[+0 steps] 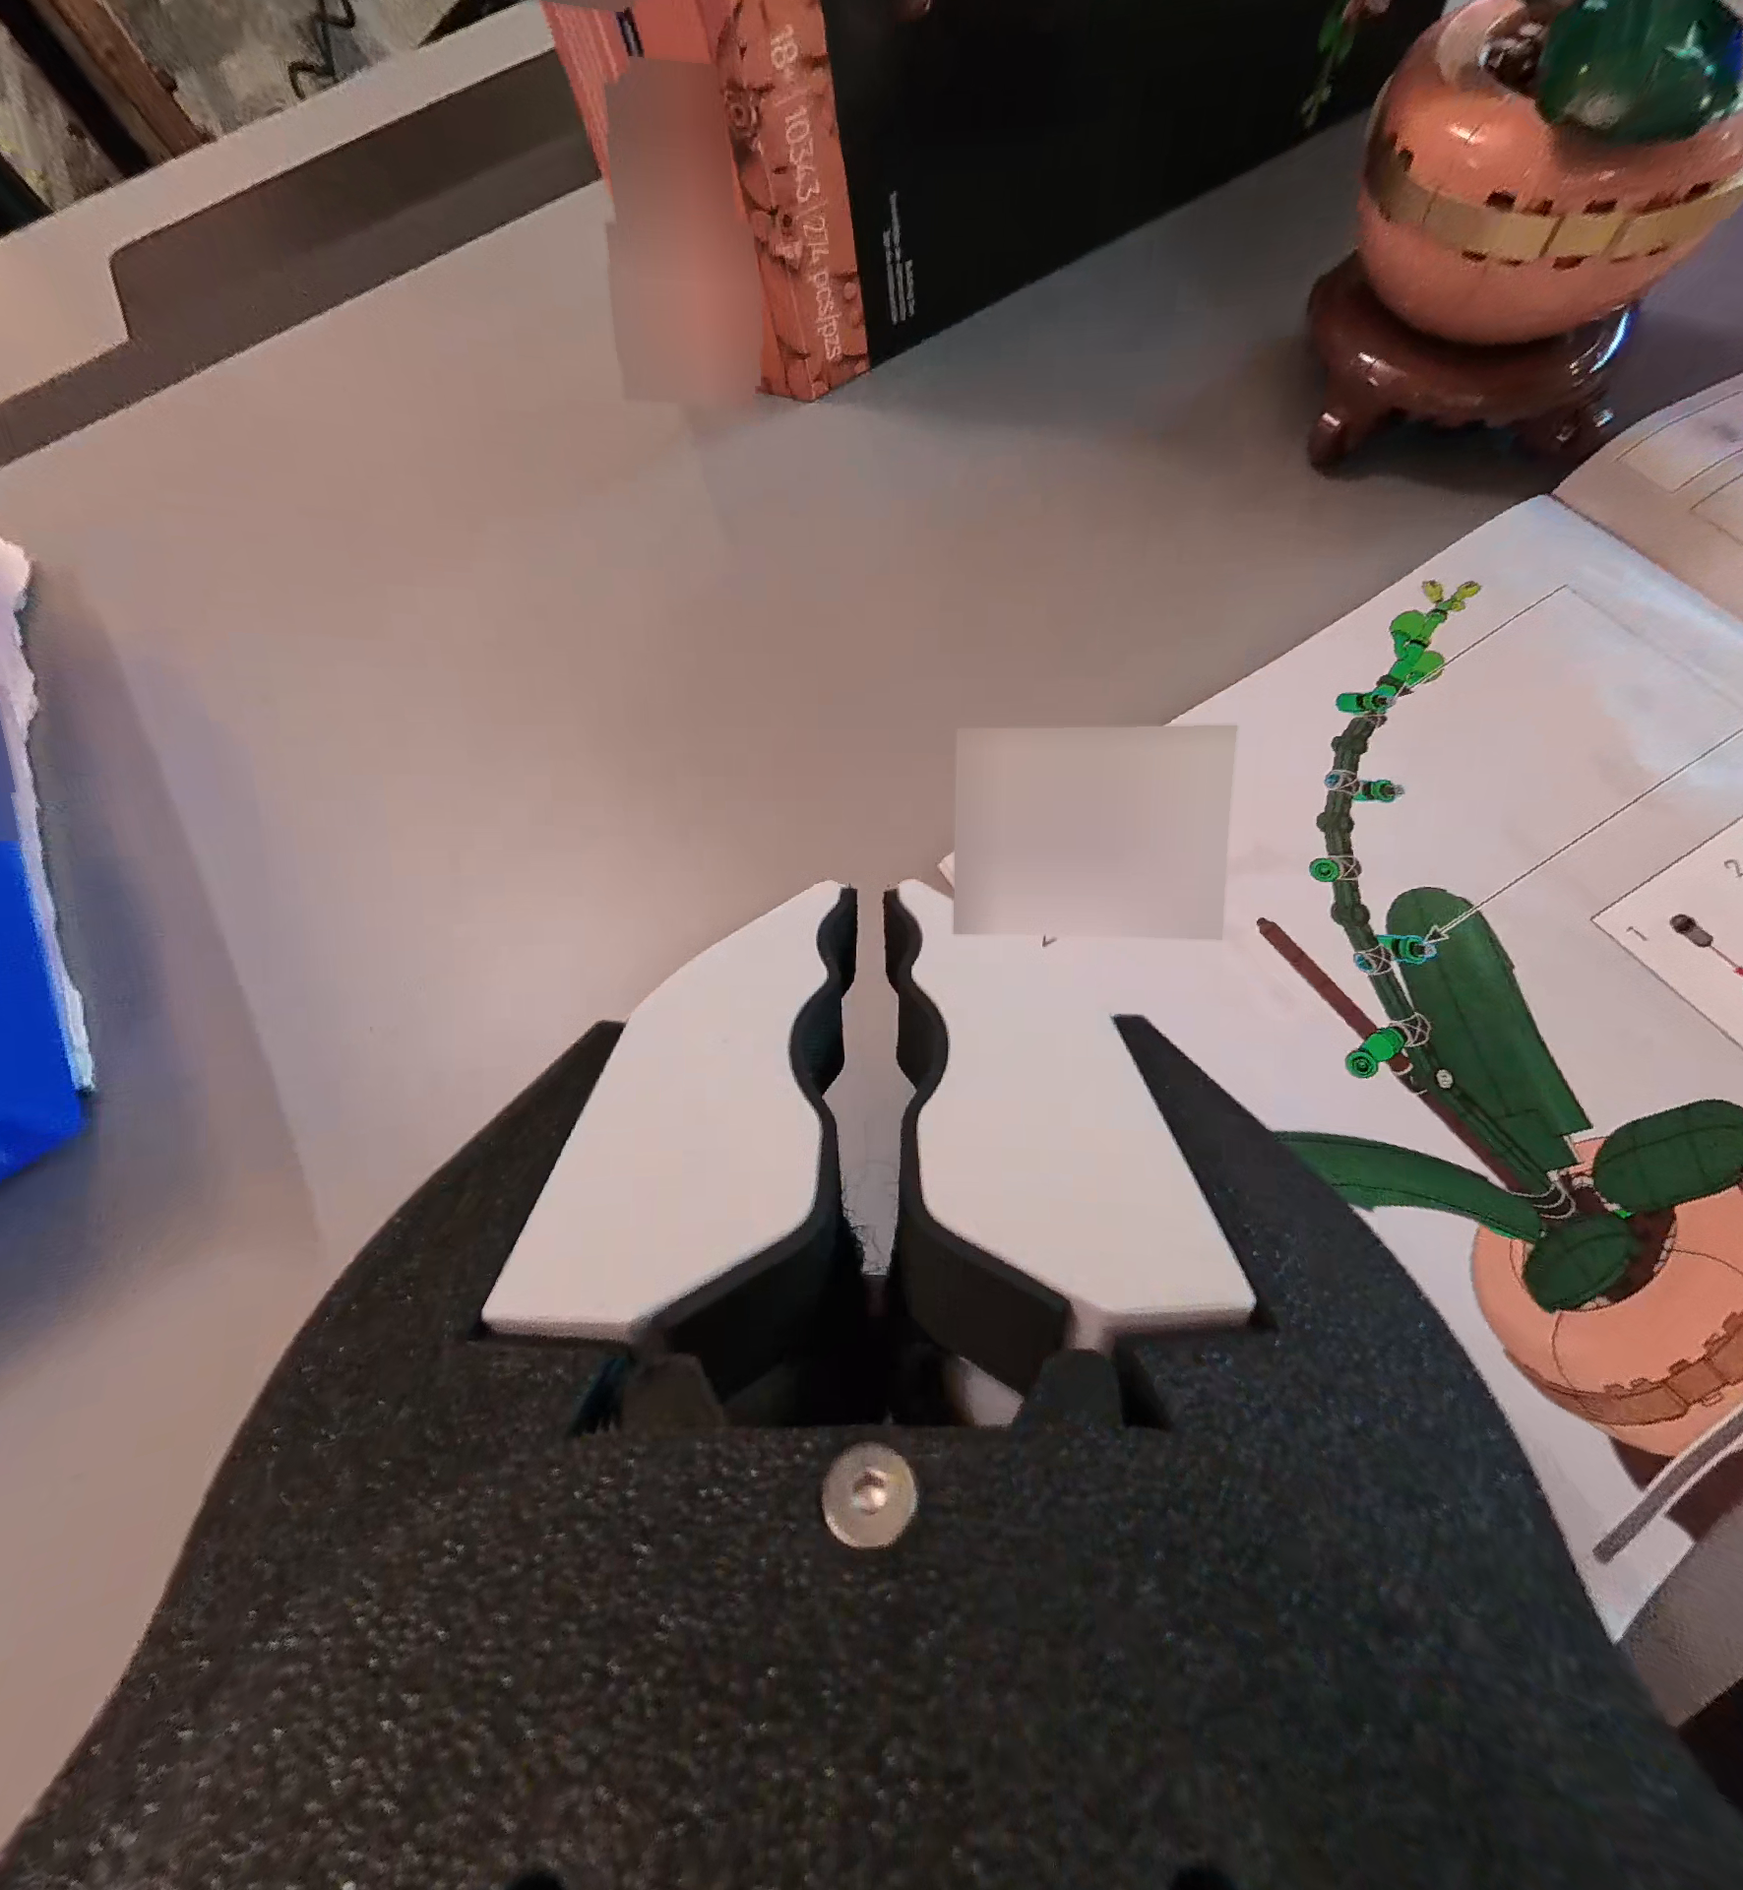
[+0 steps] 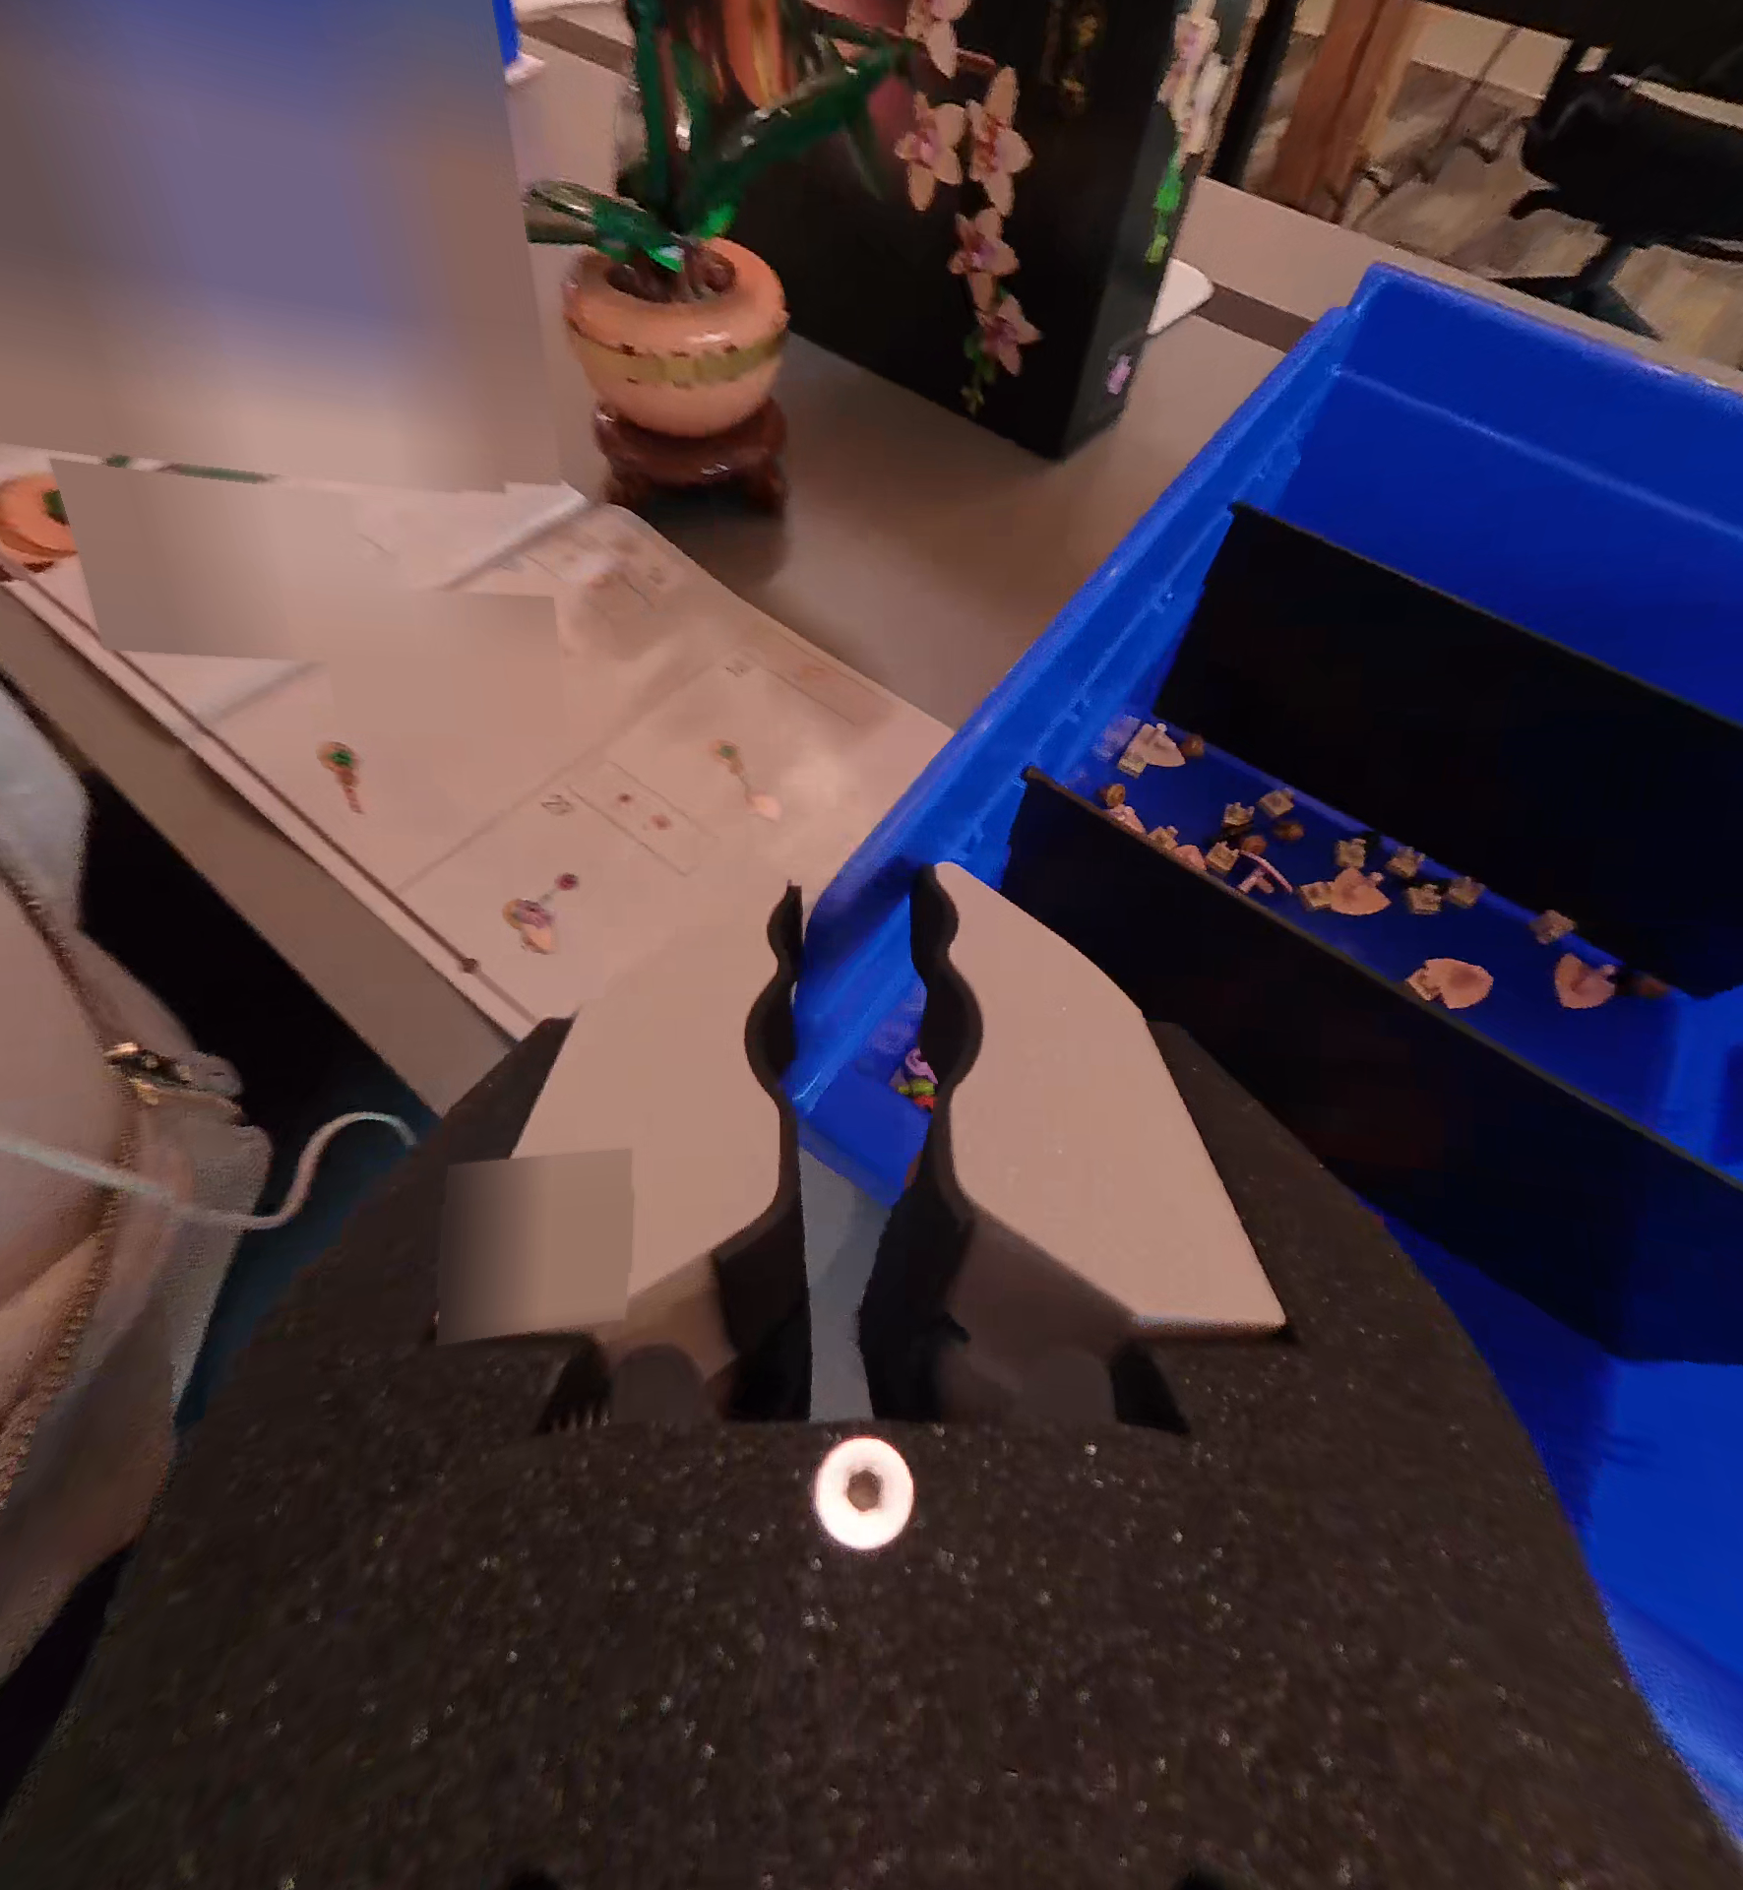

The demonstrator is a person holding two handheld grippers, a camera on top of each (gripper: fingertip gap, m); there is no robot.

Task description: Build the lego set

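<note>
Ahead of the left gripper (image 1: pixel 870 892): bare grey table (image 1: pixel 437 716), bounded by box (image 1: pixel 806 184), pot (image 1: pixel 1521 235), open booklet (image 1: pixel 1255 920). Ahead of the right gripper (image 2: pixel 852 900): blue bin (image 2: pixel 1071 716) wall and black dividers (image 2: pixel 1460 665), possibly blocking entry.

On the grey surface (image 1: pixel 437 634) stand a salmon-pink pot (image 1: pixel 1521 194) banded in gold on a dark brown stand, a black box (image 2: pixel 1031 205) printed with pale pink flowers, a white booklet (image 1: pixel 1583 818) showing green leaves, and a bright blue bin (image 2: pixel 1460 491) with black dividers holding tan pieces.
</note>
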